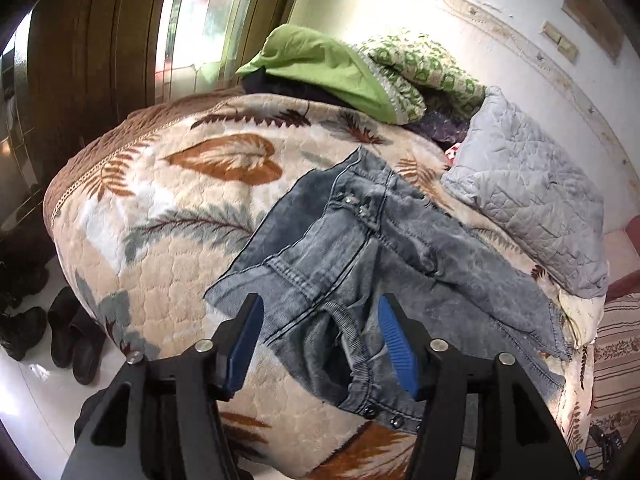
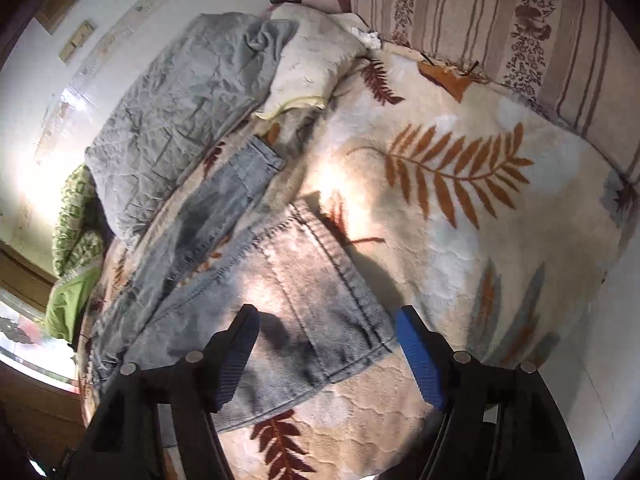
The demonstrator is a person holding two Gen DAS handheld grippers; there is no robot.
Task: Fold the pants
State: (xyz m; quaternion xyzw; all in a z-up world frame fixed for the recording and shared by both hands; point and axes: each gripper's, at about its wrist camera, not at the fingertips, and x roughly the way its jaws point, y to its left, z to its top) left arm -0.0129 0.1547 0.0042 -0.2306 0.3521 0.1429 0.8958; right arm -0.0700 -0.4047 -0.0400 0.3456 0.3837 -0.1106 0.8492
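Observation:
Faded grey-blue jeans (image 1: 360, 240) lie rumpled on a leaf-patterned blanket (image 1: 180, 200). In the left wrist view the waistband with its buttons (image 1: 380, 412) is nearest, and my left gripper (image 1: 320, 320) hangs open above it, blue pads either side. In the right wrist view the jeans (image 2: 280, 280) show one leg end with its hem (image 2: 360, 364) near me and the other leg (image 2: 240, 176) stretching away. My right gripper (image 2: 326, 332) is open above the near leg end, holding nothing.
A grey quilted cover (image 1: 528, 196) lies beside the jeans, also in the right wrist view (image 2: 172, 112). Green bedding (image 1: 340, 68) is piled at the far end. A striped cushion (image 2: 500, 28) borders the bed. Dark shoes (image 1: 68, 332) stand on the floor at left.

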